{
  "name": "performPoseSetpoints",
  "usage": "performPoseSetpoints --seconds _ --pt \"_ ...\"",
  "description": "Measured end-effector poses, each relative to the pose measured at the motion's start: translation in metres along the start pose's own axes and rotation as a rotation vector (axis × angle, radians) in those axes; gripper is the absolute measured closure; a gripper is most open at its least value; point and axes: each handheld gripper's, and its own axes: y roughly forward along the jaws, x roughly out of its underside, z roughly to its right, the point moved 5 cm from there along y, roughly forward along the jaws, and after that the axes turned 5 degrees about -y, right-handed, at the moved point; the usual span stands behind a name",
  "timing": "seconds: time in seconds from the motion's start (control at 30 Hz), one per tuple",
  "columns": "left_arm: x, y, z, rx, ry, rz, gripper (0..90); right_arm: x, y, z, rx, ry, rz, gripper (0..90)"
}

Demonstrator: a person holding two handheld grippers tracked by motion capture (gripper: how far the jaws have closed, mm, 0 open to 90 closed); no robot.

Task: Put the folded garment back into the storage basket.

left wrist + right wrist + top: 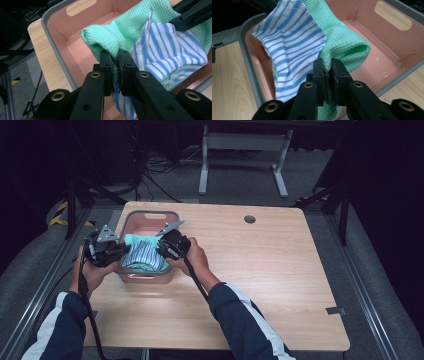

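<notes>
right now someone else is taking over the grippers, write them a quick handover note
Left gripper: shut on the green waffle cloth.
Right gripper: shut on the same cloth, at another fold.
The cloth and the blue striped cloth hang over the pink basket at the table's left.
Done: both grips are set.
Left: probably lifting the cloths out or settling them in; I cannot tell which.
</notes>
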Motion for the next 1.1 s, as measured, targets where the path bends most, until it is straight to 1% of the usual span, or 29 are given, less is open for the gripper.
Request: performPoseSetpoints --seconds 0.03,0.07,0.1,0.13,0.17,0.2,0.27,0.3,0.4,0.47,0.5,0.57,0.63,0.67,0.7,0.77,0.8,0.87,0.93,0.97,1.0,1.03,1.1 --pt "0.001 0.001 0.001 0.002 -0.008 -0.003 83.1 0.0 0.001 0.0 0.0 -0.003 -0.002 82.8" --pt "0.001 0.002 0.0 -0.006 0.005 -0.007 83.1 0.0 0.001 0.0 -0.001 -0.005 -0.005 82.7" --pt "0.001 0.003 0.001 -0.002 -0.01 0.001 82.9 0.001 0.002 0.0 0.0 -0.006 -0.006 82.5" --pt "0.001 0.003 0.0 -0.006 -0.007 -0.008 82.4 0.001 0.002 0.0 0.001 0.0 -0.008 82.3" --pt "0.001 0.004 -0.001 -0.016 -0.004 -0.004 81.4 0.001 0.003 0.0 0.001 0.002 -0.011 81.7" --pt "0.001 0.005 0.0 -0.014 -0.012 -0.009 80.4 0.002 0.003 0.001 0.006 0.0 -0.015 81.1" --pt "0.001 0.006 0.001 -0.019 -0.012 -0.017 76.5 0.003 0.004 0.001 0.012 0.004 -0.017 77.0" --pt "0.001 0.006 0.001 -0.024 -0.013 -0.016 73.5 0.003 0.004 0.002 0.022 0.007 -0.019 75.9" --pt "0.0 0.005 0.001 -0.033 -0.008 -0.008 70.0 0.003 0.003 0.003 0.03 0.006 -0.017 75.1" --pt "-0.001 0.003 0.001 -0.031 -0.002 -0.002 68.2 0.004 0.002 0.003 0.034 0.01 -0.014 74.2" --pt "0.0 0.003 0.001 -0.029 -0.01 0.001 67.2 0.004 0.001 0.003 0.034 0.008 -0.012 73.9" --pt "-0.001 0.002 0.001 -0.036 -0.011 0.009 64.3 0.005 0.0 0.002 0.033 0.004 -0.013 73.1" --pt "-0.001 0.0 0.003 -0.027 -0.016 0.017 64.1 0.005 -0.001 0.002 0.032 0.002 -0.013 72.1" --pt "-0.002 -0.002 0.003 -0.029 -0.01 0.023 63.6 0.006 -0.002 0.002 0.034 -0.004 -0.013 71.7" --pt "-0.002 -0.002 0.004 -0.027 -0.016 0.032 63.4 0.006 -0.003 0.002 0.033 -0.002 -0.012 70.6" --pt "-0.002 -0.004 0.005 -0.031 -0.006 0.035 61.7 0.007 -0.005 0.002 0.037 -0.006 -0.006 70.2" --pt "-0.002 -0.005 0.006 -0.029 -0.013 0.04 61.5 0.007 -0.007 0.002 0.033 -0.008 -0.002 70.1" --pt "-0.003 -0.006 0.006 -0.031 -0.01 0.048 60.4 0.008 -0.01 0.003 0.038 -0.01 0.002 68.3" --pt "-0.003 -0.008 0.009 -0.023 -0.022 0.054 60.1 0.008 -0.015 0.005 0.035 -0.014 0.012 67.2" --pt "-0.004 -0.009 0.01 -0.026 -0.012 0.061 60.0 0.008 -0.017 0.005 0.037 -0.013 0.014 66.6" --pt "-0.004 -0.009 0.01 -0.026 -0.012 0.061 59.6 0.008 -0.02 0.007 0.041 -0.016 0.017 65.6" --pt "-0.005 -0.01 0.014 -0.018 -0.009 0.067 59.1 0.009 -0.022 0.008 0.042 -0.017 0.019 64.7" --pt "-0.006 -0.011 0.019 -0.017 -0.014 0.071 58.5 0.009 -0.027 0.009 0.052 -0.018 0.021 62.7"
